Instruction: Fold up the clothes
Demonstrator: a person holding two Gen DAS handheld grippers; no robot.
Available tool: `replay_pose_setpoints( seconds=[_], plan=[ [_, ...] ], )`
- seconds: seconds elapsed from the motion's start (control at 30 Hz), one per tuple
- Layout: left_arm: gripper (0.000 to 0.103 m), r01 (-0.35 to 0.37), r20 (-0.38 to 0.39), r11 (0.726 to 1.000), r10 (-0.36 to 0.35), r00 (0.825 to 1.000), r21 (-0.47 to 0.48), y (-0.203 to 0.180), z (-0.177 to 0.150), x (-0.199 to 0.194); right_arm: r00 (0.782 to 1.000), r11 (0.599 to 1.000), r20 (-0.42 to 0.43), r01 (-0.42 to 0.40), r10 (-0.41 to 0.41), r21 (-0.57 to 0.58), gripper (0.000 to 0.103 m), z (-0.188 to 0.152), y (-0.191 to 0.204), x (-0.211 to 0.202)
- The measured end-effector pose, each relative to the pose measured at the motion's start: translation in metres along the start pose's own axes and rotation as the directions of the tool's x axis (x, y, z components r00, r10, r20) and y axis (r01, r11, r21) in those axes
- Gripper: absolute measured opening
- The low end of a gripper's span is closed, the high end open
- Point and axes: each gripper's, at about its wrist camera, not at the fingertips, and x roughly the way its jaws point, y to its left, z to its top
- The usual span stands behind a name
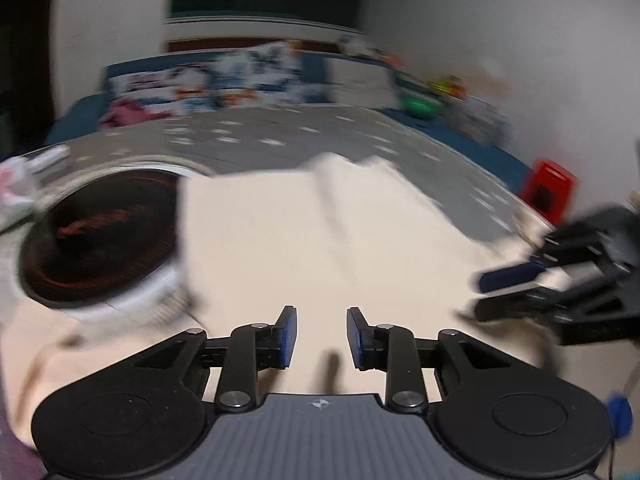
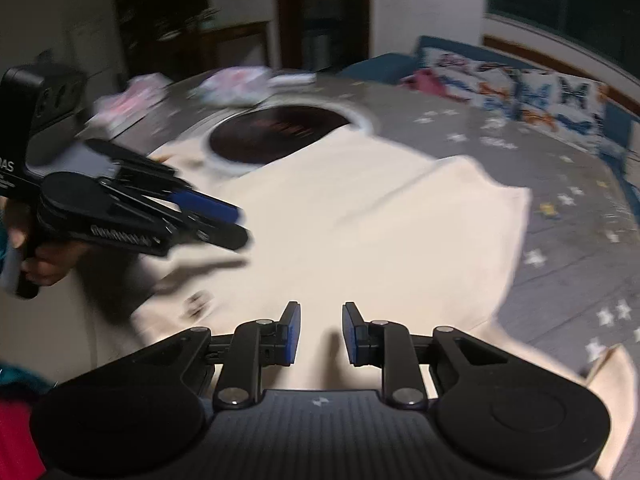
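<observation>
A cream, smooth-woven cloth garment (image 1: 304, 240) is seen spread flat on a grey table surface printed with small white stars (image 1: 280, 136), filling the centre of both wrist views. Its fabric looks soft and matte, with one shallow crease running from about 12 o'clock down toward 6 o'clock in the left wrist view, and a folded-over flap with a blunt corner lying at about 2 o'clock in the right wrist view (image 2: 480, 184). The long axis of the garment cannot be told with certainty, as its near edge is hidden under the grippers. A round, dark, ribbed disc with a white rim (image 1: 100, 244) is partly covered by the garment's edge at 9 o'clock in the left wrist view. The left gripper (image 1: 321, 338), black-armed with blue ridged pads, is held above the cloth with its jaws standing apart at a moderate gap and nothing between them. The right gripper (image 2: 321, 334) is likewise held over the cloth, jaws parted and empty. A person's hand (image 2: 44, 264) is seen around the left gripper's handle at 9 o'clock in the right wrist view. Patterned cushions on a blue sofa (image 1: 208, 84) lie blurred at 12 o'clock, and a red box-like object (image 1: 550, 188) stands at 3 o'clock.
</observation>
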Motion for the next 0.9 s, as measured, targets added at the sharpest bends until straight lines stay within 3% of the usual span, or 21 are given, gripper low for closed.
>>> replay_pose_setpoints(
  seconds=[0.2,0.3,0.33,0.57,0.67,0.77,0.87,0.9],
  plan=[
    [0.037,-0.21,-0.007,0.972,0.211,0.978,-0.11,0.04,0.048,0.04,0.99,0.984,0.032,0.131,-0.136,0.125,0.026,0.029,-0.061,0.02],
    [0.049,-0.267,0.002,0.954,0.27,0.963,-0.135,0.057,0.068,0.059,0.978,0.961,0.033,0.193,-0.204,0.196,0.03,0.042,-0.094,0.032],
    [0.054,-0.281,0.003,0.95,0.284,0.959,-0.138,0.061,0.074,0.066,0.975,0.951,0.03,0.209,-0.221,0.228,0.03,0.045,-0.107,0.038],
    [0.054,-0.314,-0.037,0.94,0.312,0.949,-0.133,0.08,0.095,0.115,0.965,0.911,0.007,0.246,-0.263,0.331,0.031,0.06,-0.154,0.074],
    [0.052,-0.313,-0.054,0.941,0.309,0.95,-0.13,0.084,0.095,0.128,0.964,0.904,0.001,0.248,-0.265,0.349,0.03,0.066,-0.165,0.088],
    [0.042,-0.291,-0.056,0.949,0.286,0.956,-0.123,0.087,0.092,0.134,0.968,0.902,-0.008,0.238,-0.252,0.361,0.03,0.068,-0.169,0.1],
    [0.023,-0.267,-0.033,0.96,0.265,0.964,-0.088,0.083,0.09,0.134,0.962,0.902,-0.014,0.261,-0.273,0.343,0.027,0.07,-0.168,0.104],
    [0.014,-0.268,-0.029,0.96,0.267,0.963,-0.075,0.081,0.09,0.134,0.959,0.902,-0.015,0.271,-0.282,0.335,0.016,0.07,-0.167,0.104]
  ],
)
